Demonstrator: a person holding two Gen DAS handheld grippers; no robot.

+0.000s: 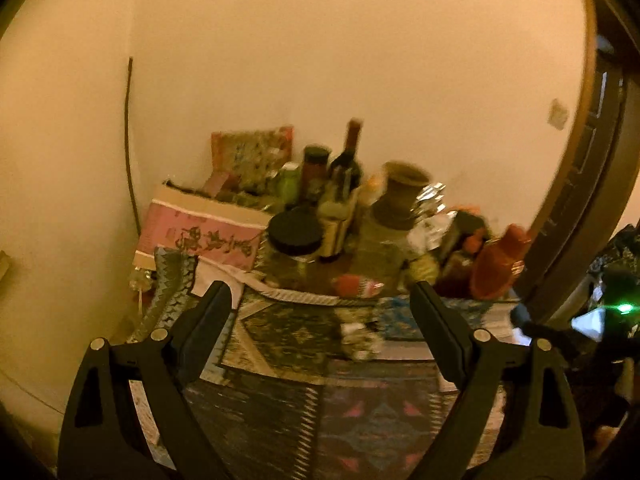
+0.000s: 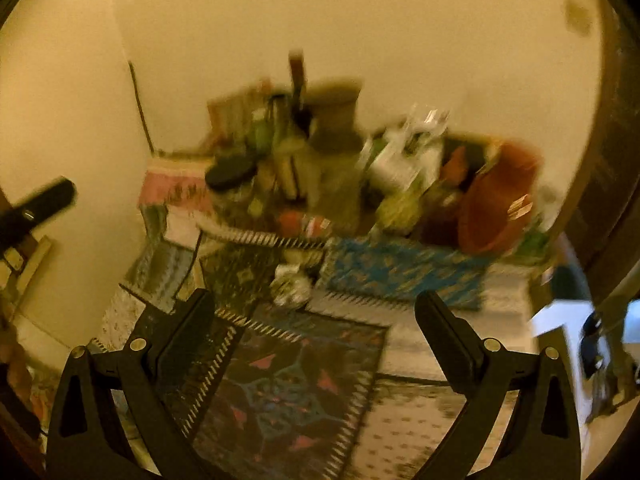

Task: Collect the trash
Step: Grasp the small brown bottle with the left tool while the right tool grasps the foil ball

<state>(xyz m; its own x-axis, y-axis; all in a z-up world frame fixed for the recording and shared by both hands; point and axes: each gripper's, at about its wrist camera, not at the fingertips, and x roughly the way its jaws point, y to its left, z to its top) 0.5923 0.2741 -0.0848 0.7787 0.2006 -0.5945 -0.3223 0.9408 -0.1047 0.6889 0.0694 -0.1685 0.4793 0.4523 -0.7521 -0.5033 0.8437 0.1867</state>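
Observation:
A crumpled light-coloured wrapper (image 1: pixel 357 340) lies on the patterned rugs, also in the right wrist view (image 2: pixel 291 285). A red-and-white packet (image 1: pixel 357 285) lies at the rug's far edge, blurred in the right wrist view (image 2: pixel 305 223). My left gripper (image 1: pixel 320 298) is open and empty, above the rugs short of the wrapper. My right gripper (image 2: pixel 314 306) is open and empty, just short of the wrapper. Both views are blurred.
Against the wall stand a cardboard box (image 1: pixel 200 228), a black-lidded jar (image 1: pixel 295 234), a wine bottle (image 1: pixel 347 160), a clay pot (image 1: pixel 400 196) and a red bottle (image 1: pixel 500 264). A door frame (image 1: pixel 580 200) is on the right. Overlapping rugs (image 2: pixel 280 380) cover the floor.

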